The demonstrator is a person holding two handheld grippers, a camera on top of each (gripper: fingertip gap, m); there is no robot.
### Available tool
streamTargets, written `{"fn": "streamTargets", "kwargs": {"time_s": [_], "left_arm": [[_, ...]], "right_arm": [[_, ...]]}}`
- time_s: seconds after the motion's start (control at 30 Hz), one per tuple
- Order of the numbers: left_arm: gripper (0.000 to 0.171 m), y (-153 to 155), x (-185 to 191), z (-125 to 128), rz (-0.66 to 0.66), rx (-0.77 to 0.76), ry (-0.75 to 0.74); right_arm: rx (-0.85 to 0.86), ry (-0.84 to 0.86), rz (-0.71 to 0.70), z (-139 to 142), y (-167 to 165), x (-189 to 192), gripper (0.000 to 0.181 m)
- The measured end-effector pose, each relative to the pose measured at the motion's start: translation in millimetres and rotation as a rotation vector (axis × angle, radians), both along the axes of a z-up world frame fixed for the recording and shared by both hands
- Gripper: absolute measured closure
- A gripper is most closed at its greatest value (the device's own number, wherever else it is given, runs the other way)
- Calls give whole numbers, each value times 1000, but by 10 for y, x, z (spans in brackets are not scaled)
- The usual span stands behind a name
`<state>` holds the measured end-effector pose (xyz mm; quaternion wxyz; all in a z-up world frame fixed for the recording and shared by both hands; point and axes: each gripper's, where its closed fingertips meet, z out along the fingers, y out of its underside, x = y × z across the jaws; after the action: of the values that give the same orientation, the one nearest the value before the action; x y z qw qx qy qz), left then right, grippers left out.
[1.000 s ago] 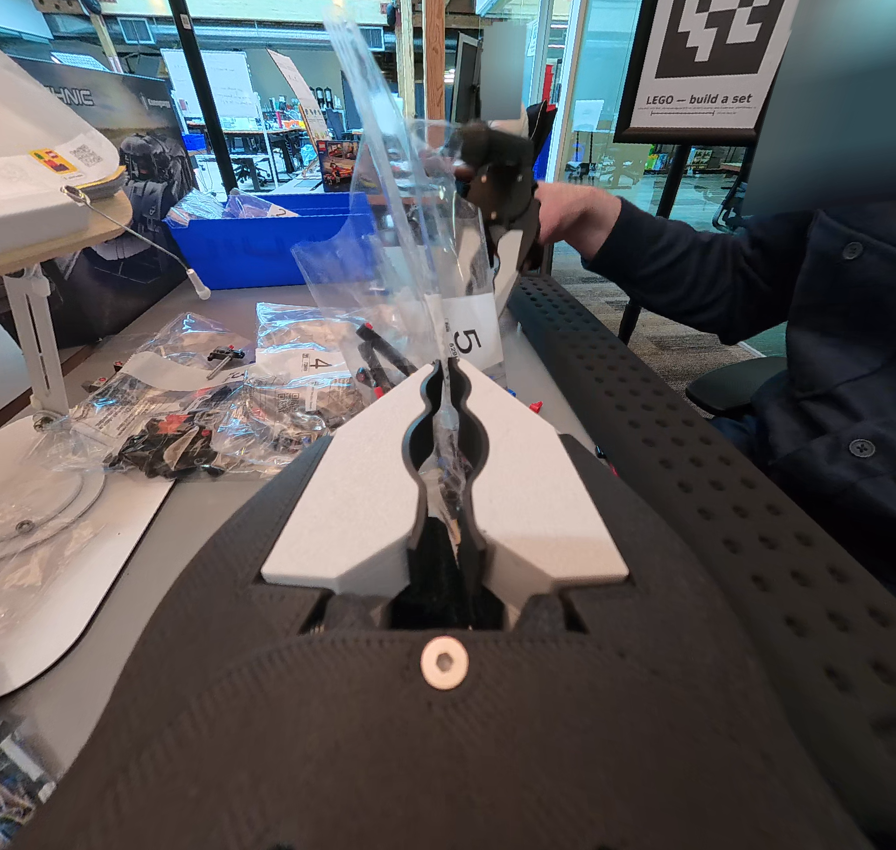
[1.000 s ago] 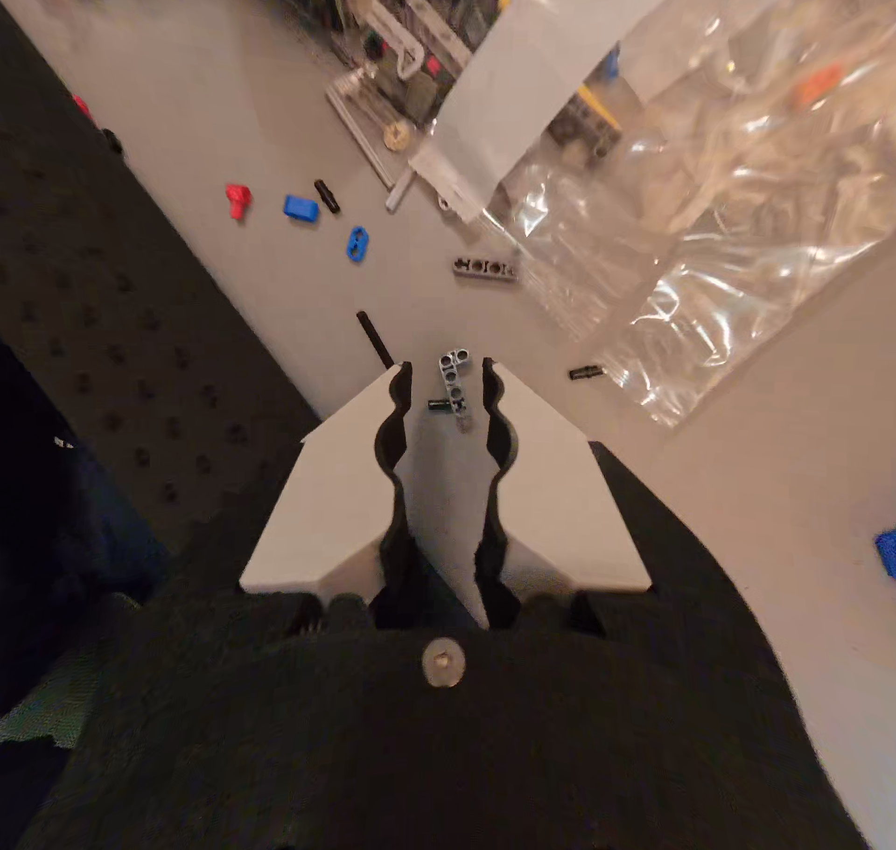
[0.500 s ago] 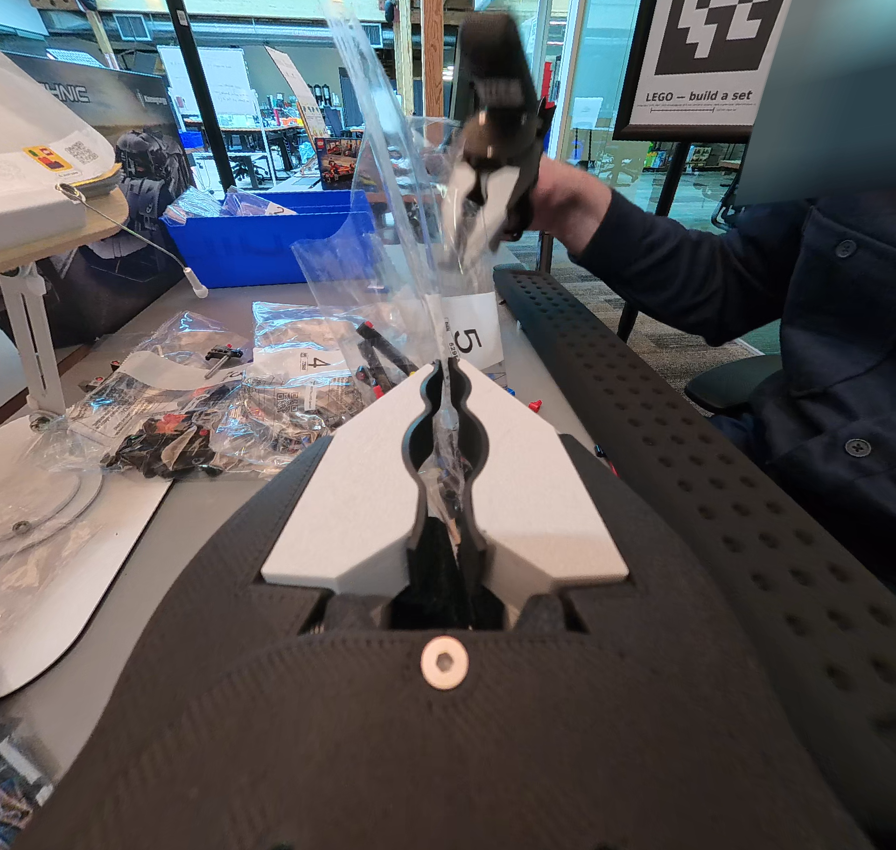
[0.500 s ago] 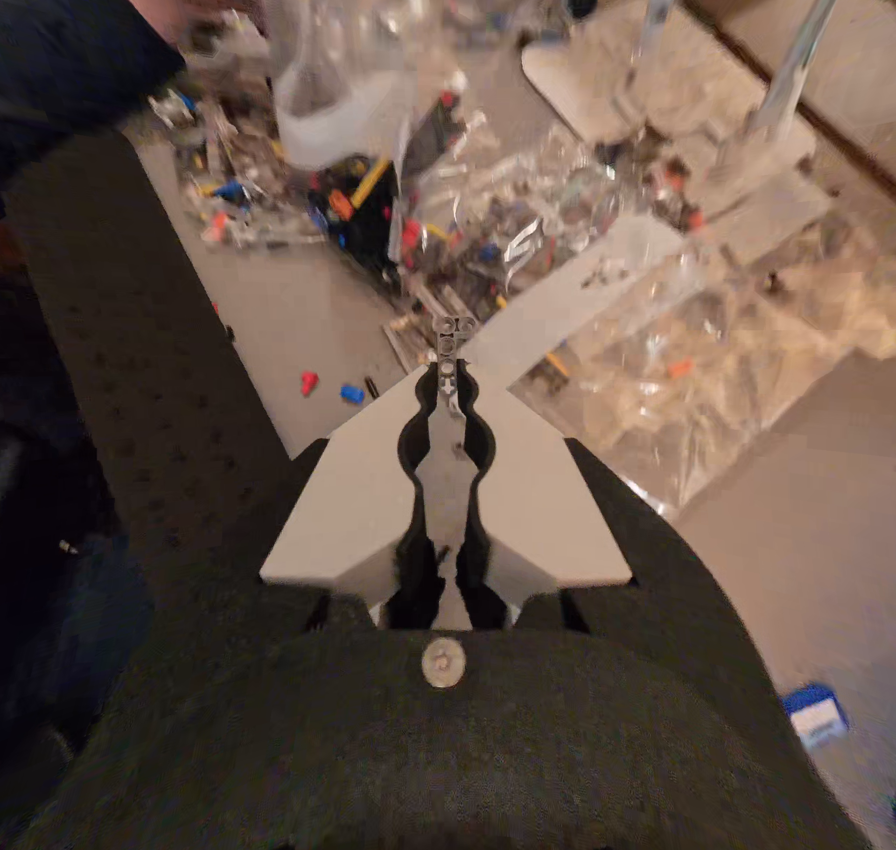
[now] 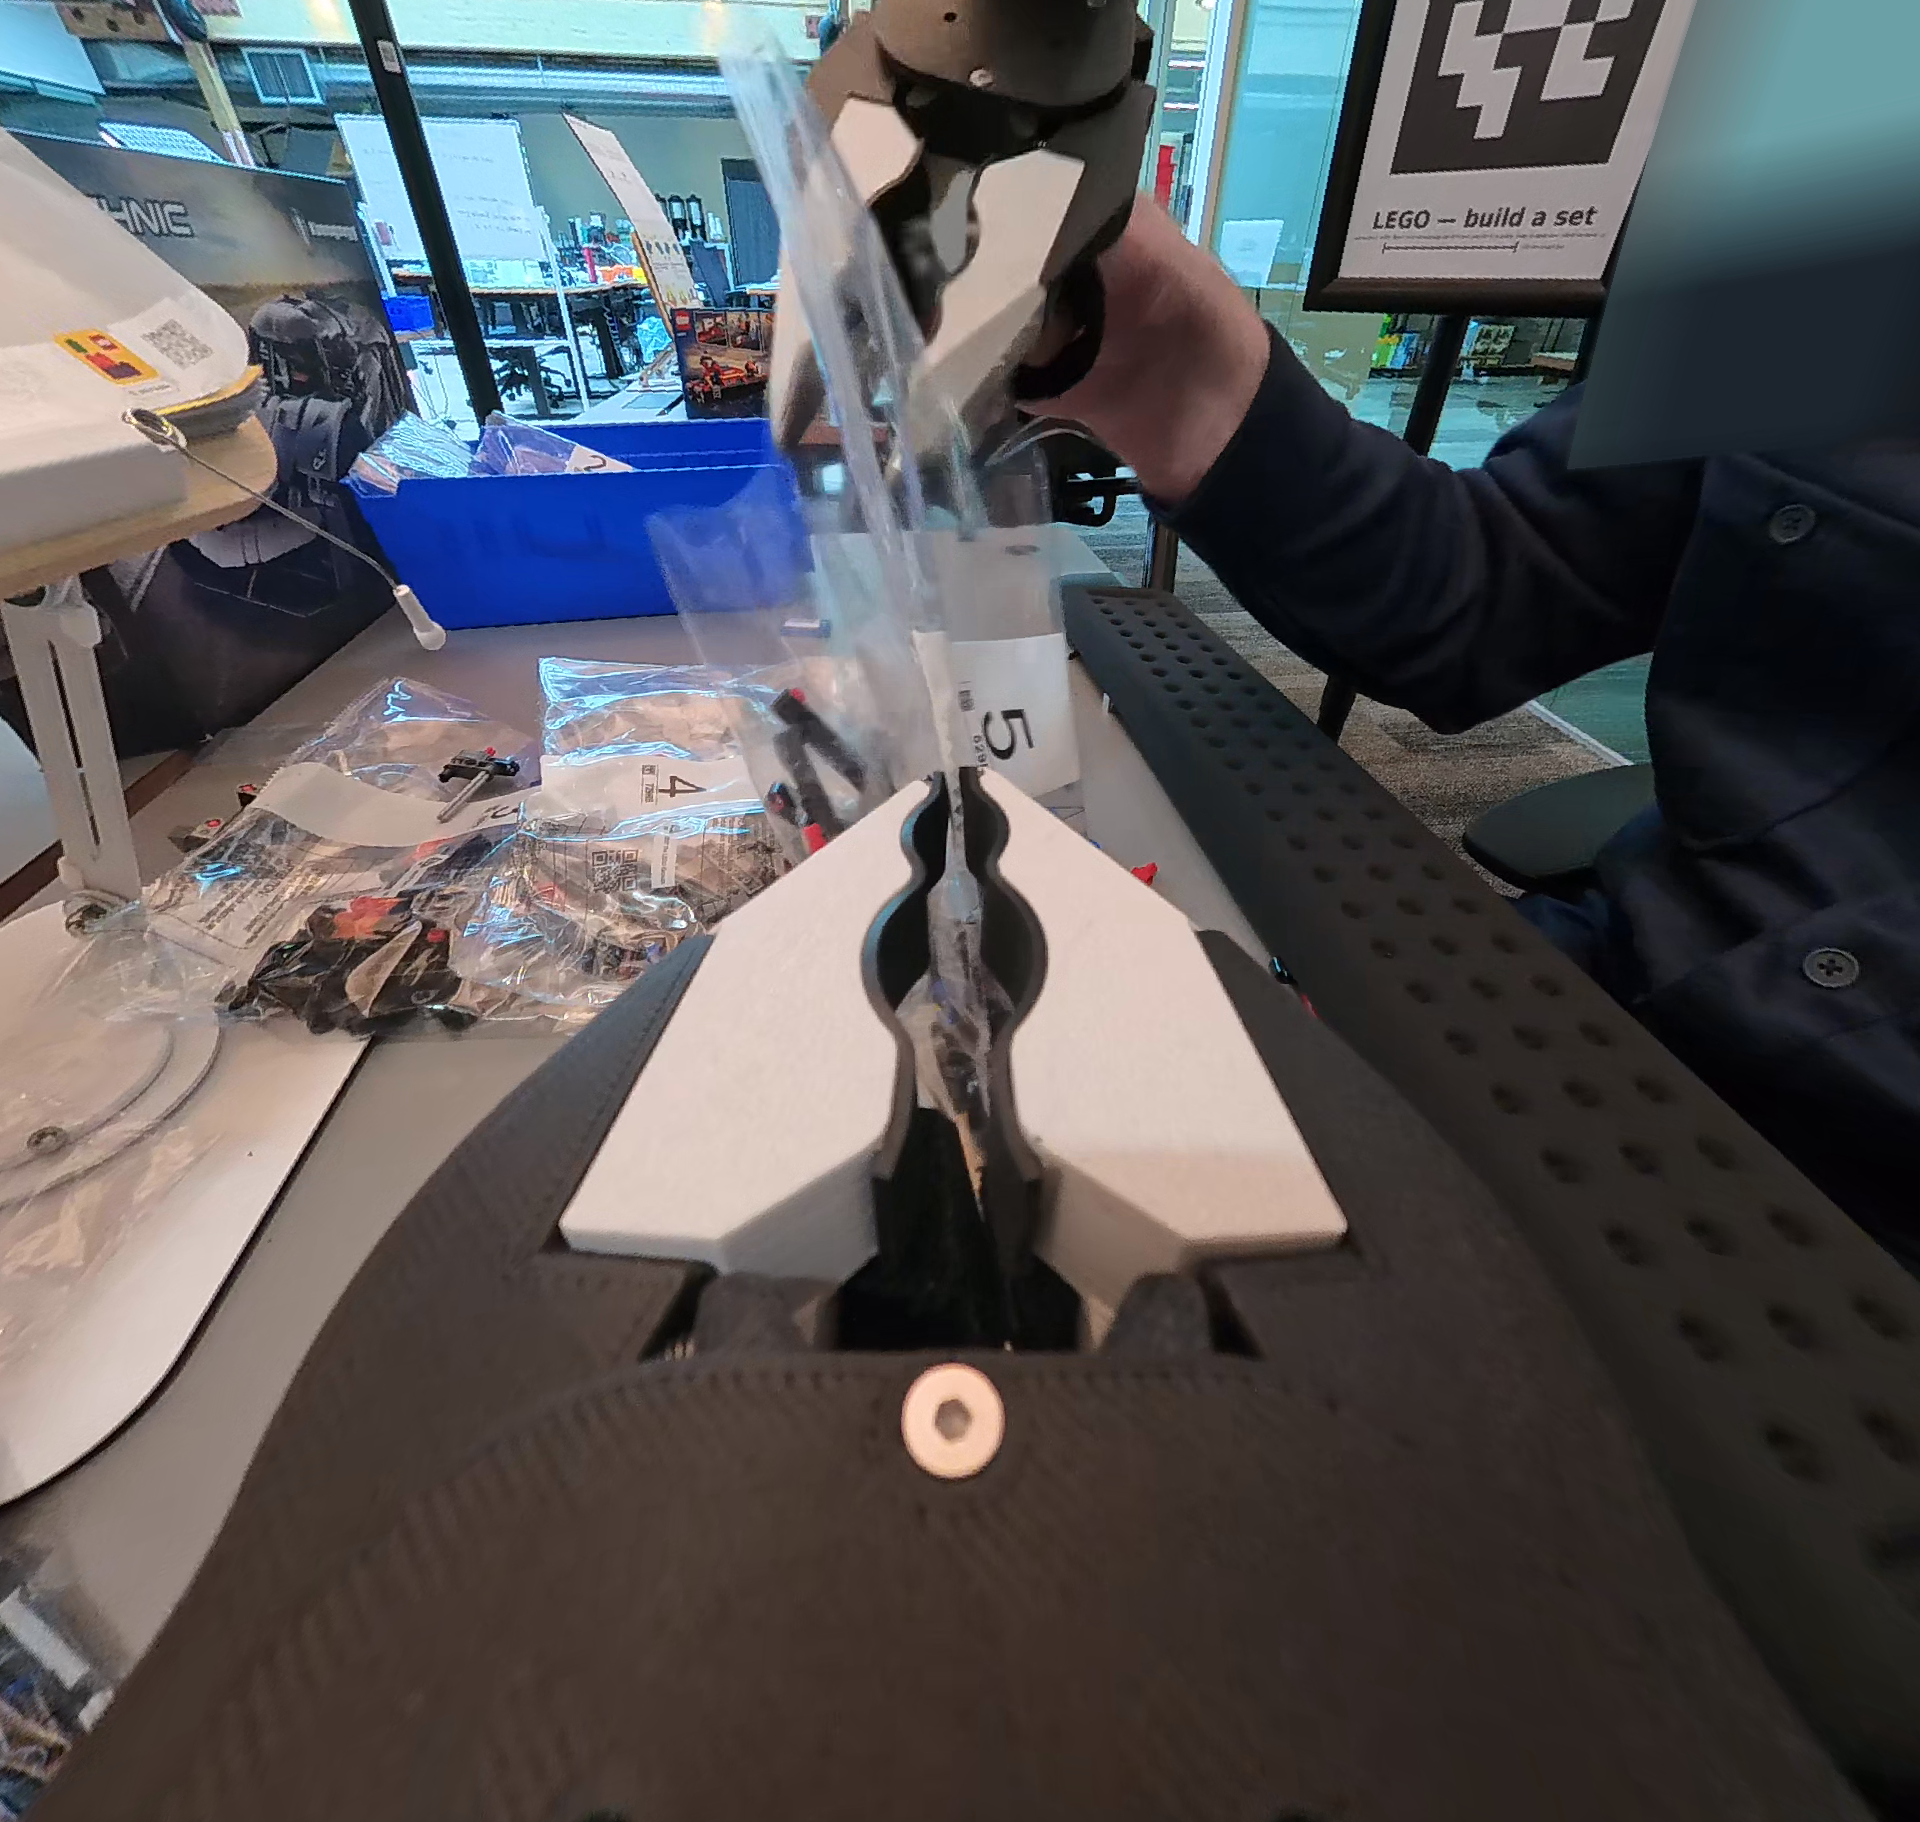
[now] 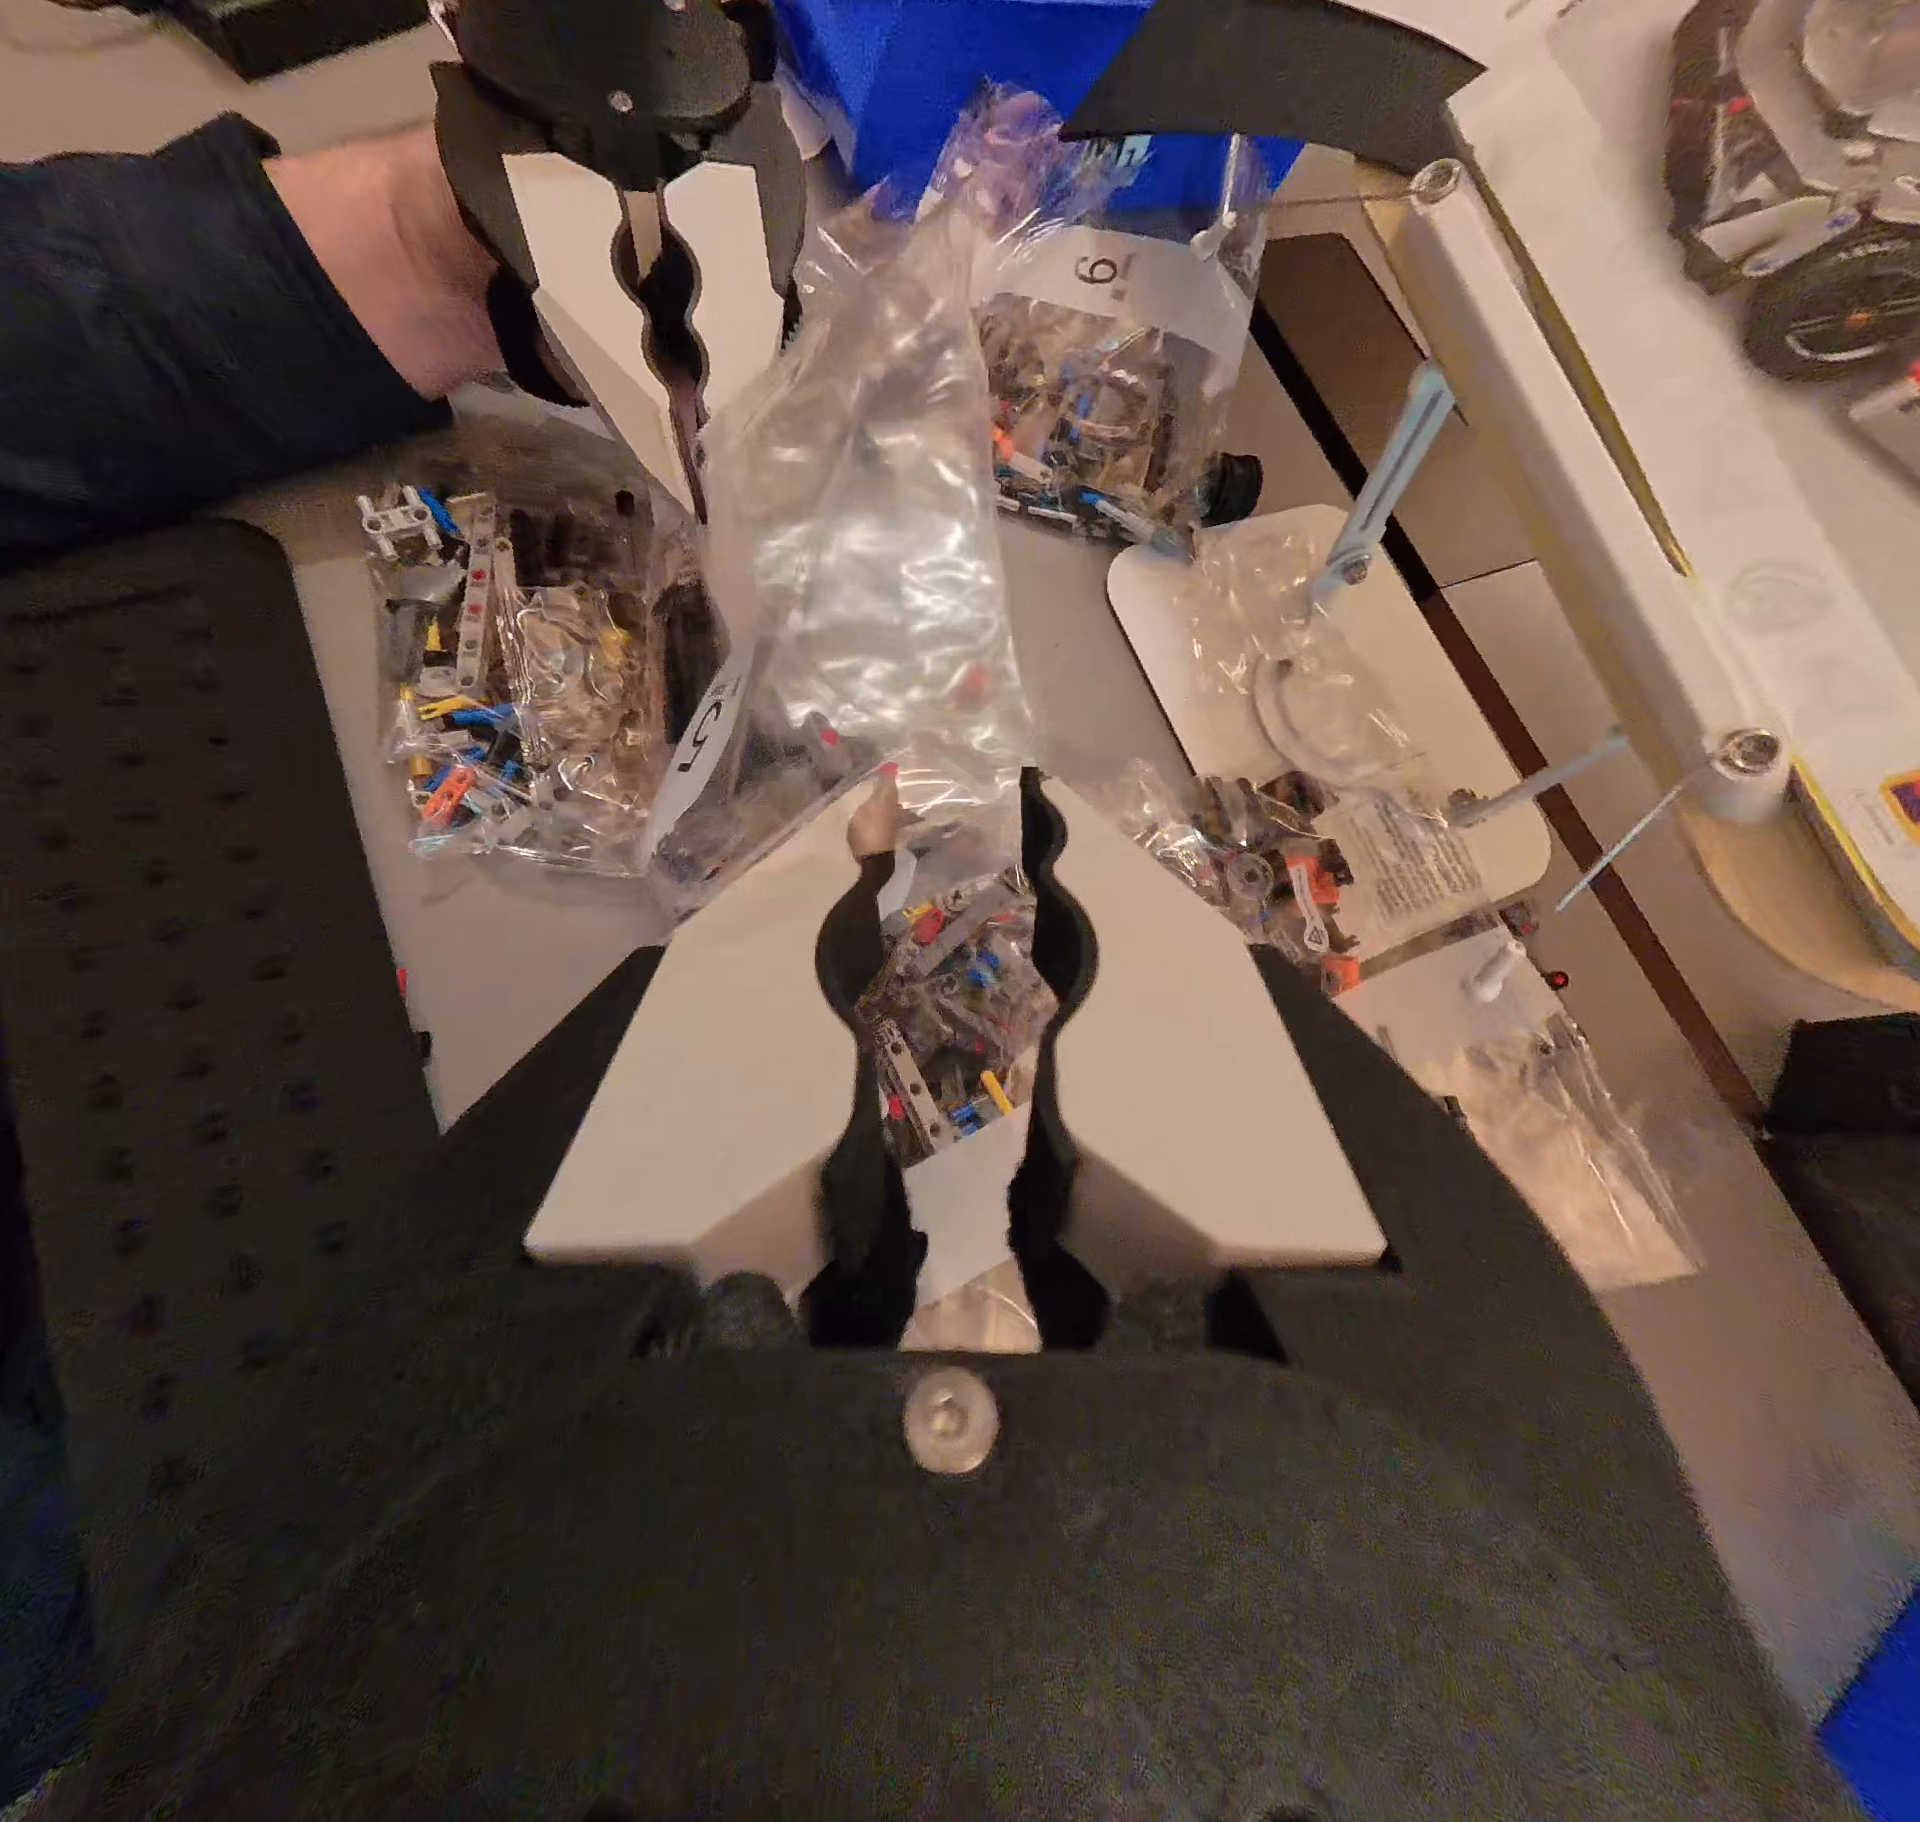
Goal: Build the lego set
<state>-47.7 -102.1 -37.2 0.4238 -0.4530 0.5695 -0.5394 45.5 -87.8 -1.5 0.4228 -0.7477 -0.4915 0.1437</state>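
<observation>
Lego bag point(image 5: 883, 567) pinched upright in left hand-held gripper point(image 5: 951, 790); right hand-held gripper point(image 5: 914, 359) above, tilted down, jaws apart.

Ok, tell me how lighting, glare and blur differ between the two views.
Left wrist view: bright daylight, sharp, glare streaks on the held clear bag, edges bowed by the wide lens. Right wrist view: dimmer, warmer, softer; shiny highlights on the bag, blur toward the corners.

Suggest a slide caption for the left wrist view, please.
Left gripper shut on a clear plastic bag held upright over the table, right gripper open around its top.
</observation>
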Motion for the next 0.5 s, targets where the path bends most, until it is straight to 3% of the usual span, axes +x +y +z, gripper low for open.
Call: {"fn": "streamTargets", "kwargs": {"time_s": [0.1,0.17,0.33,0.5], "left_arm": [[170,1,2,1,1,1,0],[170,6,1,-1,2,-1,-1],[170,20,6,-12,7,-4,3],[170,31,10,-33,14,-3,13]], "right_arm": [[-5,59,-65,51,-110,351,162],[-46,51,-144,-62,-192,723,161],[-280,-91,-385,-842,-478,1768,158],[-469,-117,-446,-1518,-702,1994,156]]}}
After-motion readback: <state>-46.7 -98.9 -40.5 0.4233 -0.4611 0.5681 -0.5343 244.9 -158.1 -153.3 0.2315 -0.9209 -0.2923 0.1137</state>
